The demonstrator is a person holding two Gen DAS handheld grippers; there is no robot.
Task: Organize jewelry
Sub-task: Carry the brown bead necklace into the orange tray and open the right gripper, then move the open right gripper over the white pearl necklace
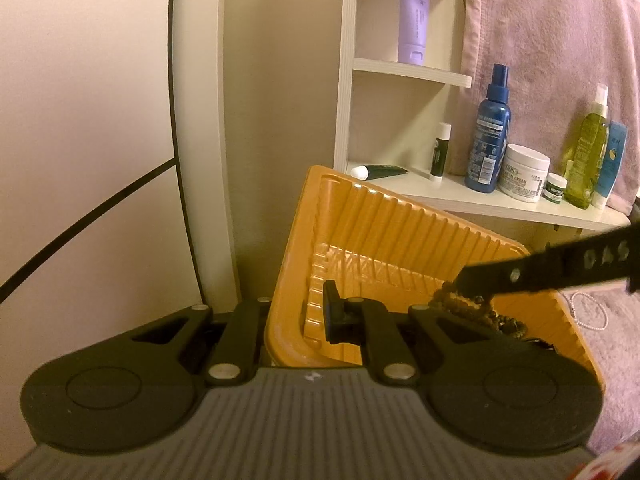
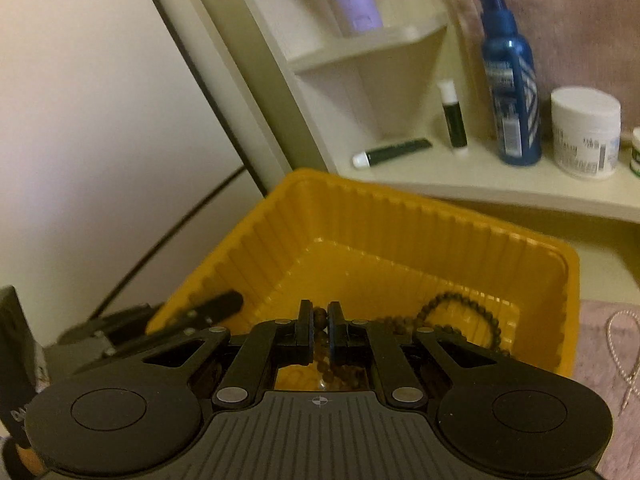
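Observation:
A yellow ribbed plastic tray (image 1: 400,236) (image 2: 360,216) stands tilted on the pink cloth. My left gripper (image 1: 296,316) is shut on the tray's left rim, one finger (image 1: 332,312) inside the tray and the other hidden outside the wall. My right gripper (image 2: 319,332) hangs over the tray, shut on a dark brown bead strand (image 2: 320,314); more of the strand (image 2: 460,316) lies coiled on the tray floor. In the left wrist view the right gripper's fingers (image 1: 520,276) reach in from the right above the beads (image 1: 472,308). A pearl necklace (image 1: 588,312) (image 2: 624,344) lies on the cloth right of the tray.
A white shelf unit (image 1: 500,200) stands behind the tray with a blue spray bottle (image 1: 490,132), a white cream jar (image 1: 524,172), a lip balm stick (image 1: 440,152), a lying tube (image 1: 380,171), green bottles (image 1: 588,156) and a purple tube (image 1: 414,16). Pink cloth (image 1: 560,40) hangs behind. A wall lies left.

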